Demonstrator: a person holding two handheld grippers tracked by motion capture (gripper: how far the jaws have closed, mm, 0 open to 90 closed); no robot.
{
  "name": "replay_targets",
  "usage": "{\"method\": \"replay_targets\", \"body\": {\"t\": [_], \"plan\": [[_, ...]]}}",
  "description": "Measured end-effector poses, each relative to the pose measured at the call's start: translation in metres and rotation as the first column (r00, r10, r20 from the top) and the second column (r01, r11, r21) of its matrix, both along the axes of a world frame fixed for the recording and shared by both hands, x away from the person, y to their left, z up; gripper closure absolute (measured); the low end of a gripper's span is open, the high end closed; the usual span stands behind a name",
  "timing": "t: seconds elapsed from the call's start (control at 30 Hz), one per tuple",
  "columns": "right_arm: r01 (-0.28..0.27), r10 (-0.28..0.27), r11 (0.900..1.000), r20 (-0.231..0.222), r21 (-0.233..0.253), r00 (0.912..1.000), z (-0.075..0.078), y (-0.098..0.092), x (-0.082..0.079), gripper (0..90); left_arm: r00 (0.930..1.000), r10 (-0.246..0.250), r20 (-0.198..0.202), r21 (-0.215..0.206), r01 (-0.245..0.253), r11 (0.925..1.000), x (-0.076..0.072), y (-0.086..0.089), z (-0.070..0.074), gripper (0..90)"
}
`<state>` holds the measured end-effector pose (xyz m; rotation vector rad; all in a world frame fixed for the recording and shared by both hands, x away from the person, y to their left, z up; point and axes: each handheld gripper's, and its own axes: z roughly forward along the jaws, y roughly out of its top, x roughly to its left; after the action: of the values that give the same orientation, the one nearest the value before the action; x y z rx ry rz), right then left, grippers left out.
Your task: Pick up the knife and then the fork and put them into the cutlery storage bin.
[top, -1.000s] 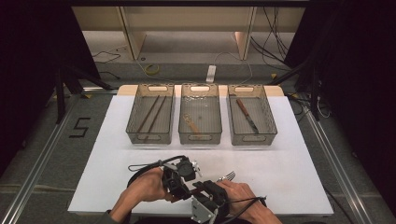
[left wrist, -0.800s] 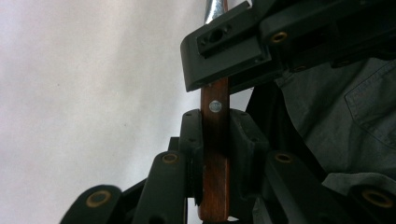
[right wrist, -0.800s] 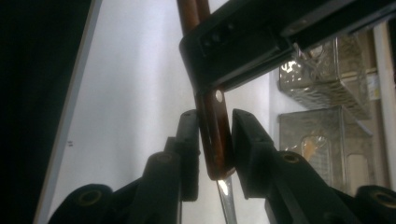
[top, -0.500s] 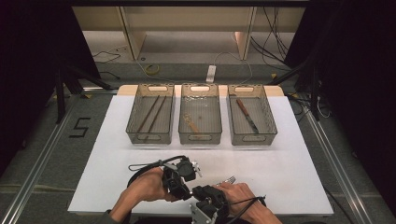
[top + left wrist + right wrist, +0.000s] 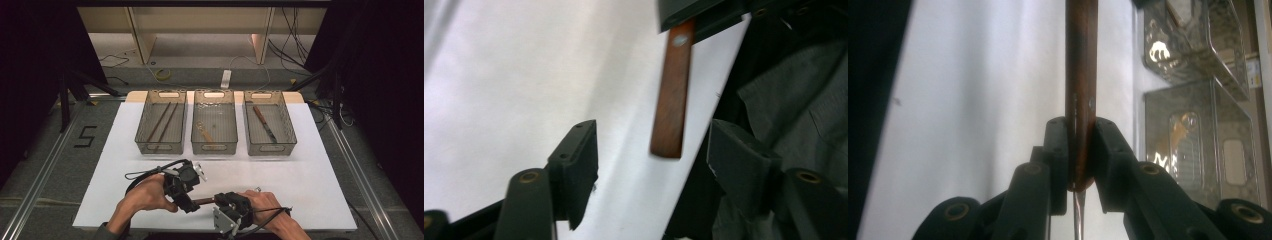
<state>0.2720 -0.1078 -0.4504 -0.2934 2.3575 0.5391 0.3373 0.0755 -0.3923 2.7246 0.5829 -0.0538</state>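
The brown wooden handle (image 5: 1080,95) of a piece of cutlery is clamped between my right gripper's (image 5: 1079,150) black jaws, held above the white table sheet (image 5: 300,175) near its front edge. My left gripper (image 5: 651,155) gapes wide, gripping nothing, its jaws flanking the handle's free end; three wire-mesh baskets (image 5: 214,125) stand well beyond.

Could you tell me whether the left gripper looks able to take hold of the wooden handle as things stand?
Probably yes: the left gripper is open, and the free end of the handle hangs between its jaws, unobstructed, while the right gripper clamps it.
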Motion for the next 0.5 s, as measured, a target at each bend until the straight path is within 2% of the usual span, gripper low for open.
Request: {"method": "replay_targets", "body": {"t": [0.07,0.13,0.23,0.3,0.33,0.4,0.43,0.5], "plan": [[0.01,-0.01,1.0,-0.001,0.01,1.0,0.002,-0.004,0.004,78.4,0.9995,0.028,0.015,-0.022,-0.028,0.9994,0.003,0.005,0.001,31.3],[0.027,-0.027,0.999,-0.012,0.02,0.9996,0.004,-0.009,0.008,78.3,0.9986,0.051,0.013,-0.051,-0.05,0.9974,0.007,0.009,0.003,28.6],[0.048,-0.048,0.998,-0.025,0.035,0.9985,0.006,-0.015,0.014,78.4,0.9938,0.106,0.034,-0.099,-0.102,0.9899,0.011,0.015,0.007,24.6],[0.051,-0.049,0.998,-0.036,0.04,0.9981,0.007,-0.018,0.018,78.4,0.9916,0.12,0.047,-0.111,-0.115,0.9872,0.011,0.018,0.008,21.8],[0.064,-0.063,0.997,-0.022,0.036,0.9978,0.009,-0.02,0.02,78.3,0.99,0.13,0.056,-0.12,-0.122,0.9852,0.011,0.019,0.009,20.9],[0.08,-0.078,0.995,-0.043,0.056,0.996,0.01,-0.024,0.024,78.4,0.9823,0.162,0.094,-0.151,-0.146,0.9776,0.012,0.023,0.011,20.0],[0.108,-0.104,0.992,-0.067,0.07,0.9924,0.01,-0.026,0.024,78.3,0.9796,0.175,0.099,-0.163,-0.158,0.974,0.013,0.025,0.011,19.8],[0.124,-0.118,0.989,-0.072,0.082,0.9903,0.012,-0.031,0.027,78.4,0.9702,0.214,0.114,-0.205,-0.187,0.9606,0.014,0.03,0.012,19.8]]}}
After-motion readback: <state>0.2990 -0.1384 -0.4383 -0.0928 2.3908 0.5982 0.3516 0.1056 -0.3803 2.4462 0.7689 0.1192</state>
